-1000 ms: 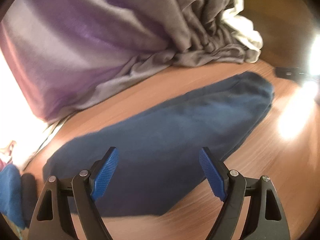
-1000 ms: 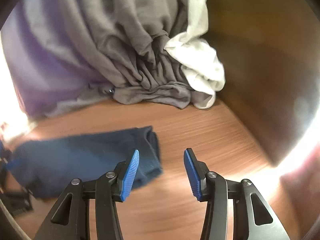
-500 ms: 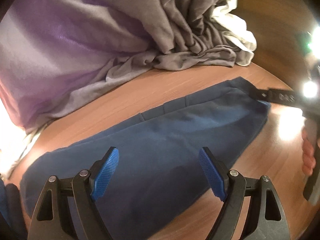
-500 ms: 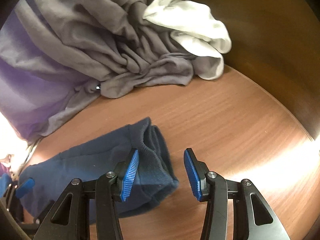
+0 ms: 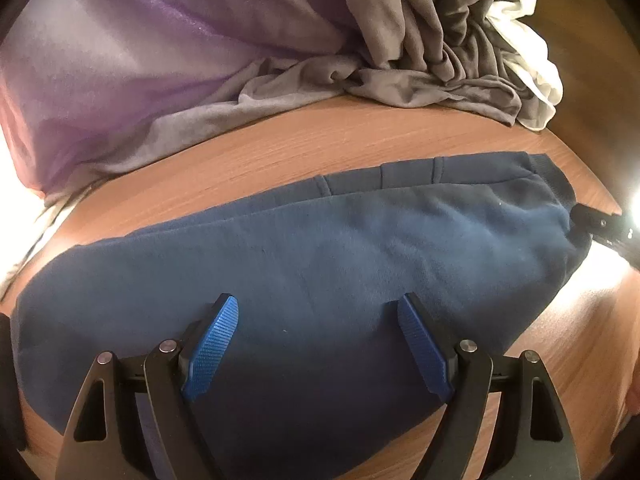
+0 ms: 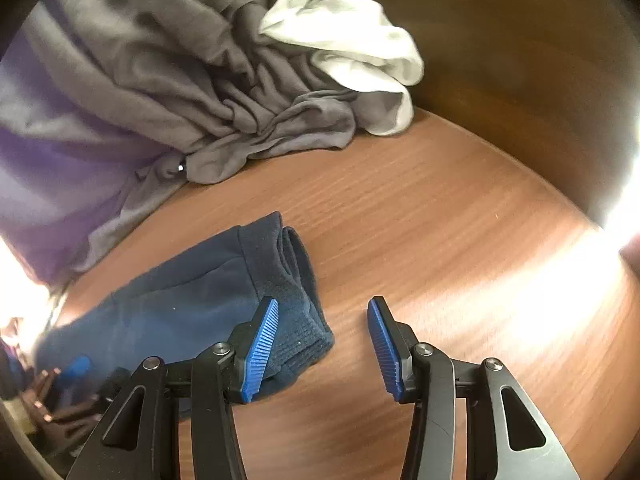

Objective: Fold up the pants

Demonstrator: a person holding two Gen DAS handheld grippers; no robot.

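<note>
The pants (image 5: 320, 280) lie flat on the surface (image 6: 440, 240) near the laundry pile (image 6: 200, 80); both grippers' fingers (image 5: 212, 344) gape empty, and the right gripper (image 6: 322, 348), seemingly straddling only the waistband corner, could pinch one layer and undo the fold.

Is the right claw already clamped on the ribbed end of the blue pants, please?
No, the right claw stands open, its blue pads apart with the ribbed end of the blue pants lying beside one pad, unpinched.
</note>
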